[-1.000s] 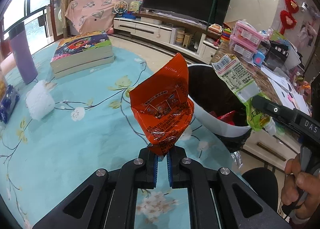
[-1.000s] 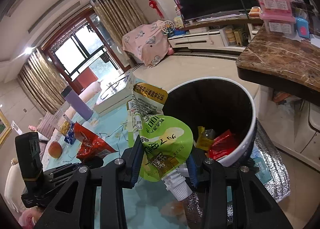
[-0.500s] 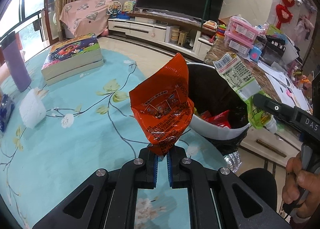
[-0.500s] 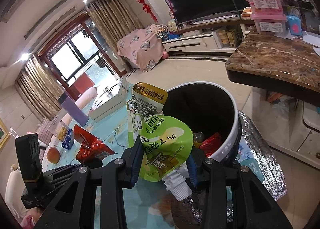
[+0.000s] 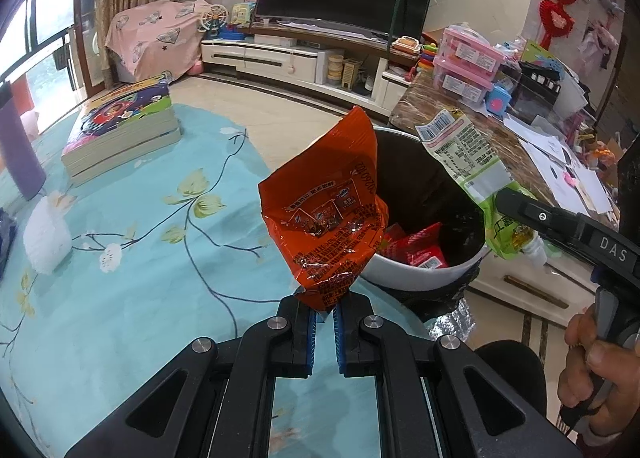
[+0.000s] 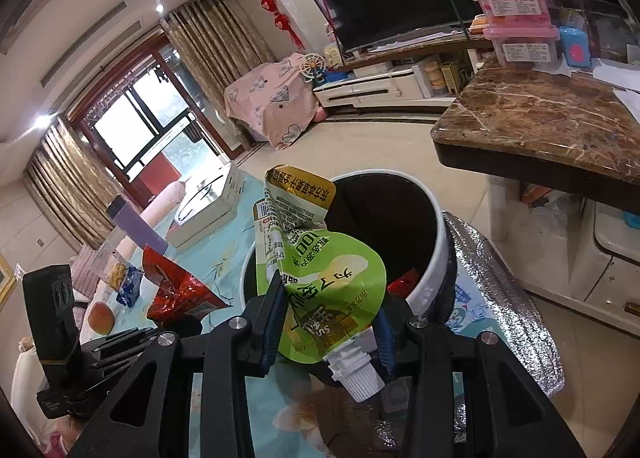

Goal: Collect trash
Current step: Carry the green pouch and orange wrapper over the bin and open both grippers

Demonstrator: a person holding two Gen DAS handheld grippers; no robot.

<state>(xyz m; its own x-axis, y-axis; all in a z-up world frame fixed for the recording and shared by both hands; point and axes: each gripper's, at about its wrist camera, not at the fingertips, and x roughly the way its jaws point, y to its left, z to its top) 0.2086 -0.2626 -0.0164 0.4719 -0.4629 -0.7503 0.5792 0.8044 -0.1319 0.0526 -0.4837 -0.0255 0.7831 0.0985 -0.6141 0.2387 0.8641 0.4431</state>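
My left gripper [image 5: 325, 312] is shut on the bottom corner of a crumpled orange snack bag [image 5: 328, 214], which stands up over the table edge just left of a white trash bin [image 5: 424, 278]. Red wrappers [image 5: 416, 252] lie inside the bin. My right gripper [image 6: 330, 314] is shut on a green spouted drink pouch [image 6: 328, 282], held upright at the bin's [image 6: 434, 254] near rim. The pouch [image 5: 468, 162] and the right gripper also show at the right of the left wrist view. The orange bag [image 6: 176, 290] appears at the left of the right wrist view.
The table has a teal flowered cloth [image 5: 132, 258]. On it are a stack of books [image 5: 124, 126], a white wad [image 5: 46, 234] and a purple cup [image 5: 18, 150]. A brown marble counter [image 6: 560, 130] with pink boxes [image 6: 516, 18] stands beyond the bin. A hand [image 5: 596, 374] grips the right handle.
Both grippers have drifted a little toward the bin with their loads. More of the bin's inside and its red wrappers now shows. Neither grip has changed.
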